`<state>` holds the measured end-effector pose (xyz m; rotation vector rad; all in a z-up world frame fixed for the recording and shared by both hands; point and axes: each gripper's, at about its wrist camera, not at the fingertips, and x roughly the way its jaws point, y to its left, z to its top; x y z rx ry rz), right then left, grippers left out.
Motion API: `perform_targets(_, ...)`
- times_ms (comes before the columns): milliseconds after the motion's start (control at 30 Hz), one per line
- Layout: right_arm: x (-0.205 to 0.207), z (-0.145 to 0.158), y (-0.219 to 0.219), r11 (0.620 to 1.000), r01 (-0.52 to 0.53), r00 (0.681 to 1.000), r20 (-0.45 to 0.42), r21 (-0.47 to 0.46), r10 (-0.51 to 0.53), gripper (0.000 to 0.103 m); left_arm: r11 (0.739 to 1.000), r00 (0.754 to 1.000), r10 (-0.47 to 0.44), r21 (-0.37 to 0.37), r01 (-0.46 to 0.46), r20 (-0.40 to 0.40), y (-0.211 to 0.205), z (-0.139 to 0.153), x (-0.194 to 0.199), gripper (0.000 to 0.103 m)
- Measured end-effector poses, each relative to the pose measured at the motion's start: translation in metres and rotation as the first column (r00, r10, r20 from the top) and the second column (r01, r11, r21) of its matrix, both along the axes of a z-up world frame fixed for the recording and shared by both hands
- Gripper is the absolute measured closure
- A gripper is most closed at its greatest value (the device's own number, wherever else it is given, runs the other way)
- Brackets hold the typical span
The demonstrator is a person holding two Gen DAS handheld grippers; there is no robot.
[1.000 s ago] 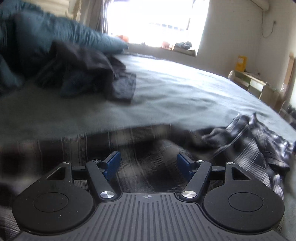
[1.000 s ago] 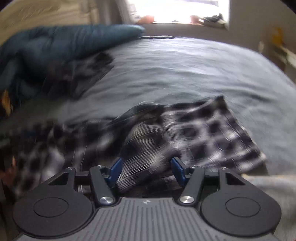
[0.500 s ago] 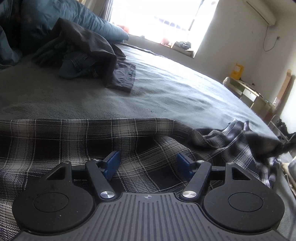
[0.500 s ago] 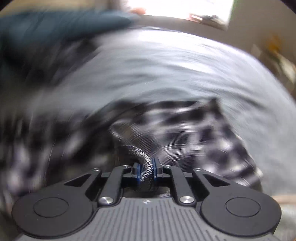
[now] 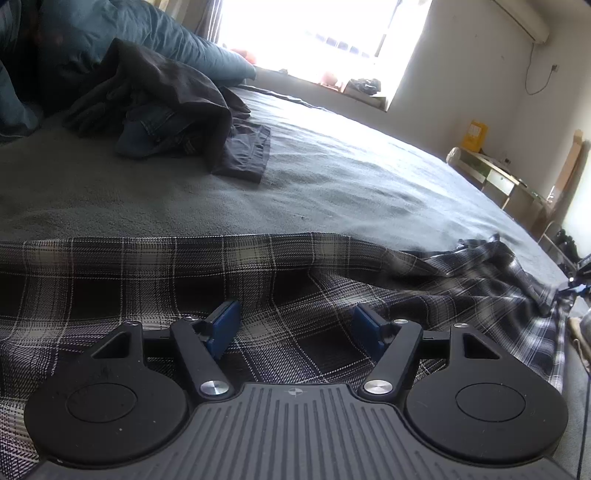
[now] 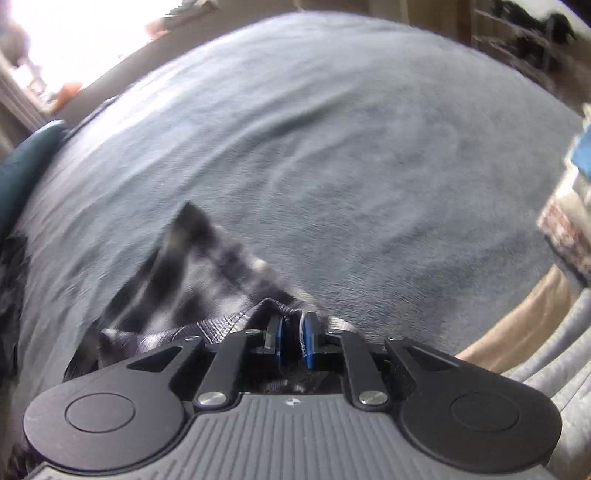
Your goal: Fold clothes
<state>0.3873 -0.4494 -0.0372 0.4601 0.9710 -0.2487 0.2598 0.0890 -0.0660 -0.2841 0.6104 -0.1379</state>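
So the right gripper [image 6: 291, 341] is clamped on a bunched bit of the plaid shirt [image 5: 295, 280], though its jaws have just been easing apart a little with the cloth between them. The left gripper [image 5: 295, 328] is wide apart, hovering over the shirt and gripping nothing. The shirt is spread along the near edge of the grey bed [image 5: 351, 184], one end rumpled off to the right. Honestly looks like early days: I see no neat fold on it, and the dark clothes pile [image 5: 166, 107] by the teal pillow [image 5: 147, 33] sits unfolded
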Motion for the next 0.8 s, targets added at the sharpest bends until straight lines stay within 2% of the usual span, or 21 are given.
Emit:
perform_targets(33, 0.002, 0.001, -0.003, 1.000, 0.012, 1.000, 0.010, -0.020, -0.012, 0.074, 1.000, 1.000, 0.000, 0.001, 0.000, 0.000, 0.000, 0.000, 0.000, 0.035)
perform_targets(67, 0.002, 0.004, -0.007, 0.999, 0.031, 0.999, 0.029, -0.044, -0.030, 0.060, 1.000, 1.000, 0.000, 0.001, 0.000, 0.000, 0.000, 0.000, 0.000, 0.035)
perform_targets(167, -0.005, 0.021, -0.008, 0.993, 0.054, 0.994, 0.100, -0.106, -0.043, 0.059, 1.000, 1.000, 0.000, 0.004, 0.000, 0.001, 0.000, 0.000, 0.000, 0.035)
perform_targets(233, -0.008, 0.031, 0.011, 0.994, -0.037, 0.991, 0.123, -0.103, 0.049, 0.059, 1.000, 1.000, 0.000, 0.009, 0.000, 0.001, -0.002, 0.000, -0.001, 0.034)
perform_targets(300, -0.009, 0.034, 0.044, 0.977, -0.185, 0.972, 0.124, -0.106, 0.197, 0.059, 1.000, 1.000, -0.001, 0.017, 0.001, 0.003, -0.003, -0.001, -0.001, 0.034)
perform_targets(367, -0.011, 0.033, 0.087, 0.929, -0.349, 0.926, 0.110, -0.121, 0.362, 0.059, 1.000, 1.000, -0.003, 0.025, 0.002, 0.004, -0.004, -0.001, -0.001, 0.033)
perform_targets(467, -0.018, 0.022, 0.143, 0.835, -0.521, 0.844, 0.041, -0.175, 0.535, 0.058, 1.000, 1.000, -0.003, 0.020, 0.003, 0.005, -0.003, -0.001, -0.001, 0.033)
perform_targets(533, -0.025, 0.012, 0.167, 0.778, -0.581, 0.804, -0.019, -0.239, 0.594, 0.058, 1.000, 1.000, -0.003, 0.013, 0.003, 0.005, -0.002, -0.001, -0.001, 0.033)
perform_targets(667, -0.031, -0.009, 0.186, 0.684, -0.641, 0.756, -0.131, -0.347, 0.642, 0.059, 1.000, 1.000, -0.003, 0.007, 0.003, 0.005, -0.002, -0.001, -0.001, 0.033)
perform_targets(700, -0.032, -0.013, 0.188, 0.662, -0.652, 0.746, -0.152, -0.370, 0.649, 0.060, 1.000, 1.000, -0.004, 0.006, 0.004, 0.005, -0.001, -0.001, 0.000, 0.033)
perform_targets(733, -0.033, -0.011, 0.187, 0.657, -0.642, 0.750, -0.145, -0.394, 0.645, 0.069, 1.000, 1.000, -0.003, 0.005, 0.003, 0.005, -0.001, -0.002, 0.000, 0.033)
perform_targets(767, -0.034, -0.008, 0.185, 0.658, -0.626, 0.759, -0.129, -0.418, 0.639, 0.092, 1.000, 1.000, -0.003, 0.003, 0.003, 0.005, -0.001, -0.002, 0.000, 0.033)
perform_targets(800, -0.034, -0.005, 0.183, 0.659, -0.609, 0.767, -0.113, -0.442, 0.632, 0.096, 1.000, 1.000, -0.003, 0.002, 0.003, 0.006, -0.001, -0.002, -0.001, 0.033)
